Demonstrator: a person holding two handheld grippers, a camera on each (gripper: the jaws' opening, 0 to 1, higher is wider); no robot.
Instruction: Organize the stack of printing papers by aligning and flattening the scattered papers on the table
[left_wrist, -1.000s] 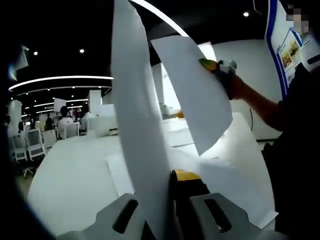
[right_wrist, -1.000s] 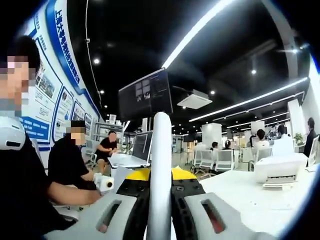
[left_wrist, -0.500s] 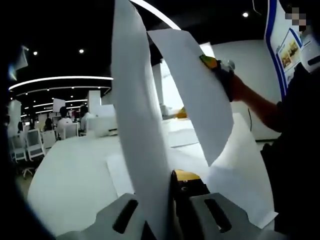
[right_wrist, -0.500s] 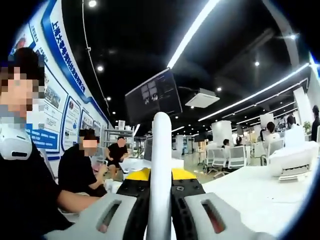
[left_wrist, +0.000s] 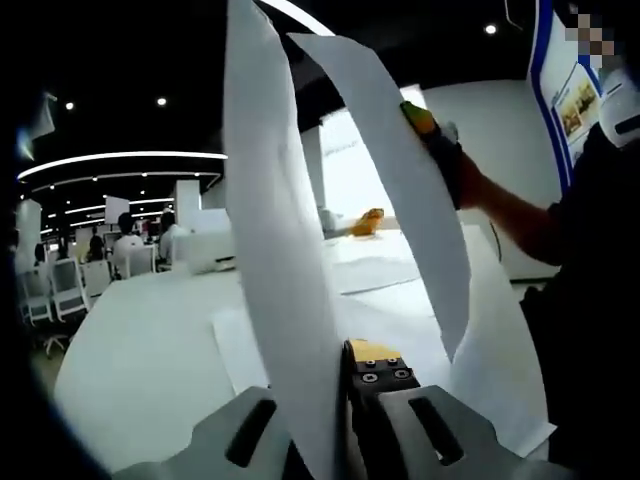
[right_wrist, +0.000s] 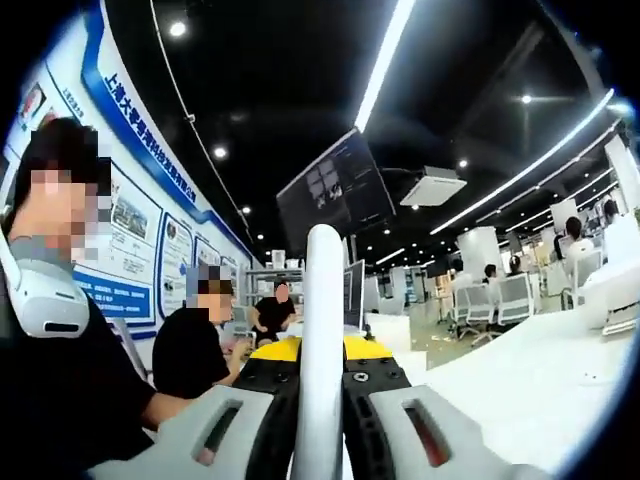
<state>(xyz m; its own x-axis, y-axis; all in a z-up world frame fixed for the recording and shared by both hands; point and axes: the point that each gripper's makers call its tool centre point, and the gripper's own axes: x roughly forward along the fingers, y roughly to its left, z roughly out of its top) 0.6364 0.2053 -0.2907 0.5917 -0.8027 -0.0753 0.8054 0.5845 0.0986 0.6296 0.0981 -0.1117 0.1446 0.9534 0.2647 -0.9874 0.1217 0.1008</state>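
Observation:
In the left gripper view my left gripper (left_wrist: 325, 440) is shut on a white sheet of paper (left_wrist: 275, 240) that stands upright and bends above the jaws. My right gripper (left_wrist: 435, 135) comes in from the right, held up by a hand, gripping a second white sheet (left_wrist: 400, 190) that hangs down over more white papers (left_wrist: 370, 290) lying on the white table (left_wrist: 140, 340). In the right gripper view my right gripper (right_wrist: 322, 420) is shut on that sheet (right_wrist: 322, 330), seen edge-on as a narrow white strip.
A printer (left_wrist: 205, 250) stands at the far side of the table, with office chairs (left_wrist: 60, 285) and seated people beyond. A person in black (right_wrist: 50, 400) is close on the left of the right gripper view. A hanging monitor (right_wrist: 335, 190) and a blue wall poster (right_wrist: 130, 200) show behind.
My right gripper has lifted and turned its sheet, which now hangs longer and narrower in the left gripper view. The right gripper view has swung, shifting the room rightward. My left gripper has held still.

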